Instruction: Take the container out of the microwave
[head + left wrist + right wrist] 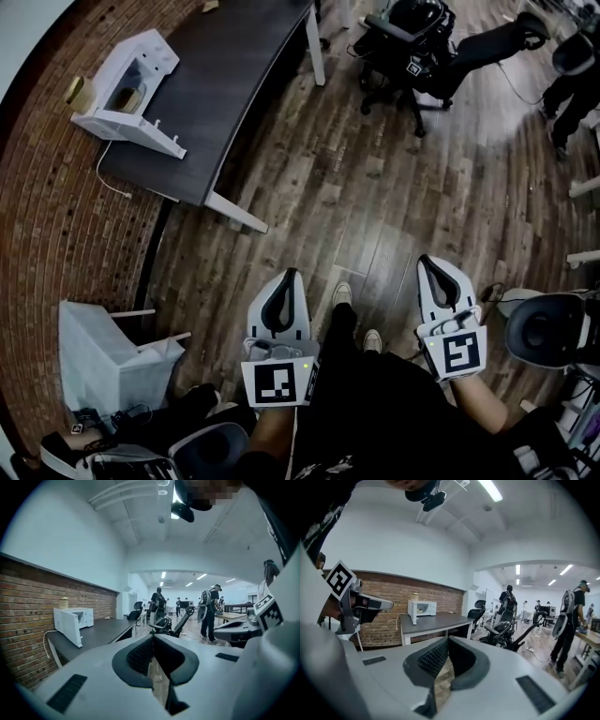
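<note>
The white microwave (pixel 127 89) stands at the far left end of a dark table (pixel 234 75), against the brick wall, with its door swung open. A tan round thing (pixel 129 97) shows inside its cavity; I cannot tell more of it. Another tan object (pixel 75 91) sits on top. The microwave (pixel 72 620) appears far off at left in the left gripper view, and small (pixel 421 607) in the right gripper view. My left gripper (pixel 286 281) (pixel 153 637) and right gripper (pixel 431 267) (pixel 447 639) hang over the wooden floor, well short of the table, both shut and empty.
A black office chair (pixel 412 37) stands beyond the table's right end. A person's legs (pixel 572 84) are at top right, and other people (pixel 208 613) stand farther down the room. A white bin (pixel 103 361) sits at lower left, another chair (pixel 548 328) at right.
</note>
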`<state>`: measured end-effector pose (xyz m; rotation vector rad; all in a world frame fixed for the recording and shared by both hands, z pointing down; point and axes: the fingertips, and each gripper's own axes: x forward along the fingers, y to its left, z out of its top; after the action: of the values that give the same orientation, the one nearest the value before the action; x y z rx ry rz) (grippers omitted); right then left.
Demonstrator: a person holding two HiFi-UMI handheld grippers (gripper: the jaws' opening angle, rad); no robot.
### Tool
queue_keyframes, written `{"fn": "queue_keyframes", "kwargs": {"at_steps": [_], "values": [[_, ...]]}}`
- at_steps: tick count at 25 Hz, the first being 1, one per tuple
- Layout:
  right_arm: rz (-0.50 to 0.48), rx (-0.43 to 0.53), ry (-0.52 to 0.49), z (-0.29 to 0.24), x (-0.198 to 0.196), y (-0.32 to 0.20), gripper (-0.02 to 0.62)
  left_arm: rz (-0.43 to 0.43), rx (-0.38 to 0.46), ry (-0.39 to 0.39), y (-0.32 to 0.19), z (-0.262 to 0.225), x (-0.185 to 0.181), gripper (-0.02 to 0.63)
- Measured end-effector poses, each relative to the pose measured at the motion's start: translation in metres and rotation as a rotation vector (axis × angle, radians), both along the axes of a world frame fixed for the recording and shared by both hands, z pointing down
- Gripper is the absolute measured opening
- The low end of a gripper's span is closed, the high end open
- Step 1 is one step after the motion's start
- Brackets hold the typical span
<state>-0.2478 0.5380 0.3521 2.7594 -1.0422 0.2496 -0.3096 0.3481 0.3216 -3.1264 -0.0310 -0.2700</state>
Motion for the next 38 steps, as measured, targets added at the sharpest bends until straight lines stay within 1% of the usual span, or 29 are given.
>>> {"fn": "queue_keyframes", "kwargs": {"at_steps": [2, 4, 9, 13, 18, 20, 24, 28, 32, 35, 38], "values": [[0.023, 0.01, 0.026, -0.017, 0.019, -0.011, 0.063, 0.022, -0.024, 0.005, -0.009, 0.0, 0.02, 0.009], [0.045, 0.016, 0.051, -0.03, 0.038, -0.017, 0.063, 0.048, -0.014, 0.006, -0.02, 0.003, 0.038, 0.009], [0.114, -0.018, 0.079, -0.039, 0.069, -0.028, 0.063, 0.102, -0.033, 0.023, -0.047, 0.003, 0.079, 0.009], [0.157, -0.025, 0.065, -0.034, 0.079, -0.037, 0.063, 0.134, -0.041, 0.042, -0.061, 0.002, 0.104, 0.009], [0.148, -0.027, 0.028, -0.027, 0.101, -0.051, 0.063, 0.131, -0.054, 0.035, -0.071, 0.004, 0.121, 0.009], [0.131, 0.001, 0.014, -0.026, 0.115, -0.062, 0.063, 0.121, -0.06, 0.028, -0.078, 0.008, 0.128, 0.009], [0.062, 0.046, 0.005, -0.031, 0.148, -0.087, 0.063, 0.077, -0.061, 0.004, -0.089, 0.006, 0.146, 0.009], [-0.016, 0.084, -0.008, -0.03, 0.19, -0.109, 0.063, 0.015, -0.03, -0.001, -0.101, 0.006, 0.175, 0.009], [-0.091, 0.099, -0.013, -0.032, 0.24, -0.125, 0.063, -0.047, -0.031, -0.014, -0.105, -0.002, 0.214, 0.009], [-0.154, 0.096, -0.014, -0.033, 0.273, -0.132, 0.063, -0.095, -0.006, -0.002, -0.105, -0.012, 0.24, 0.009], [-0.214, 0.087, -0.014, -0.033, 0.309, -0.138, 0.063, -0.152, -0.003, 0.01, -0.104, -0.018, 0.267, 0.009]]}}
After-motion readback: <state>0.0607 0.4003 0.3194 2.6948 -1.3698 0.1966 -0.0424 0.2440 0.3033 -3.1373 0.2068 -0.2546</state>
